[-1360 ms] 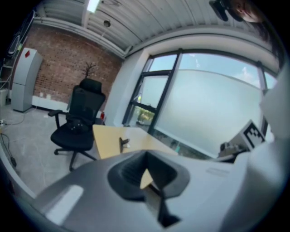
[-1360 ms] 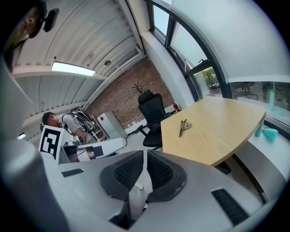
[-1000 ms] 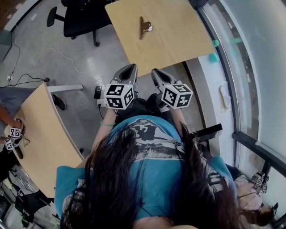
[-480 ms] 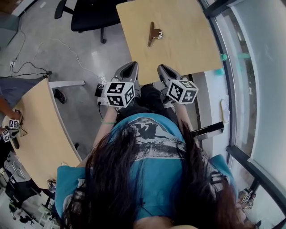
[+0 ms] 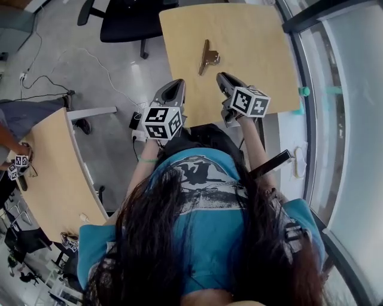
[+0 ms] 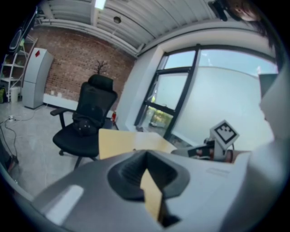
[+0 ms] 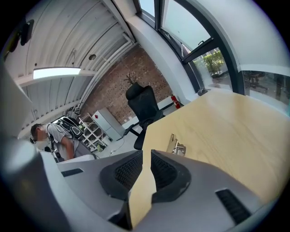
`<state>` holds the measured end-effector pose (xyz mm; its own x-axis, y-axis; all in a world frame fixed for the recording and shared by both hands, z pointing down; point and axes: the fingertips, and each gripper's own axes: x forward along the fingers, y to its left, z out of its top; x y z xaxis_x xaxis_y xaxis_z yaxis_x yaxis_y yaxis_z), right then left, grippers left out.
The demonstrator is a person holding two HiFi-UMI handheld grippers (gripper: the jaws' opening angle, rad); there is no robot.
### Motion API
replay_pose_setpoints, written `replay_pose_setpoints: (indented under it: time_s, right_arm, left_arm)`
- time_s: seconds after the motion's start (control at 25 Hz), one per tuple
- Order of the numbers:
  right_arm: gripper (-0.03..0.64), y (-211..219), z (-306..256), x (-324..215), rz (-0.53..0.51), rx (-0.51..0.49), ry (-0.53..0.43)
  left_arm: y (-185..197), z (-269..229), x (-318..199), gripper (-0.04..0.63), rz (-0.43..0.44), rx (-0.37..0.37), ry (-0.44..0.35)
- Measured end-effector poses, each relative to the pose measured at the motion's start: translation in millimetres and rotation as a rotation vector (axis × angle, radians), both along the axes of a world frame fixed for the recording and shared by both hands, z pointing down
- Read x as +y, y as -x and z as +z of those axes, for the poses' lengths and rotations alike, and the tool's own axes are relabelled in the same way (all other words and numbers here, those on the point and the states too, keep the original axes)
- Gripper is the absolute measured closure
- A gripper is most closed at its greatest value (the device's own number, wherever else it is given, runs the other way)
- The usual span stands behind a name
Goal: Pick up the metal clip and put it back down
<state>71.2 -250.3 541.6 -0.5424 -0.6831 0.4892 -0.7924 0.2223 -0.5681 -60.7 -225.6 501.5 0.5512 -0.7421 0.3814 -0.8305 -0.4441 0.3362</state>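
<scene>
The metal clip [image 5: 208,58] lies flat on the light wooden table [image 5: 251,42], near its middle; the right gripper view shows the clip [image 7: 176,145] just ahead of the jaws. My right gripper [image 5: 222,77] reaches over the table's near edge, a short way right of and below the clip, its jaws nearly together with nothing between them [image 7: 146,152]. My left gripper [image 5: 173,86] hangs off the table's near left corner, jaws together and empty [image 6: 146,156].
A black office chair [image 5: 125,18] stands beyond the table's left side. A second wooden table [image 5: 54,173] is at the left, with another person's arm [image 5: 9,140] beside it. Cables [image 5: 36,95] run over the grey floor. Glazed window wall [image 5: 341,119] at right.
My right gripper has moved forward, from below the table's edge to over it and closer to the clip. The left gripper has barely moved. The clip lies where it was.
</scene>
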Motion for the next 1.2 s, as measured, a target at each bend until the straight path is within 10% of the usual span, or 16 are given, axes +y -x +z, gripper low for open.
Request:
replay_pose_setpoints:
  time_s: [0.36,1.2]
  right_arm:
    - [0.482,-18,60,-64,-0.119,-0.018,0.144]
    - [0.517,8,141,-124,-0.070,-0.039,0.380]
  left_arm:
    - [-19,16,-50,0.592,-0.041,-0.042,0.028]
    - [-17,39,-62,0.592,-0.064,-0.081,0.091]
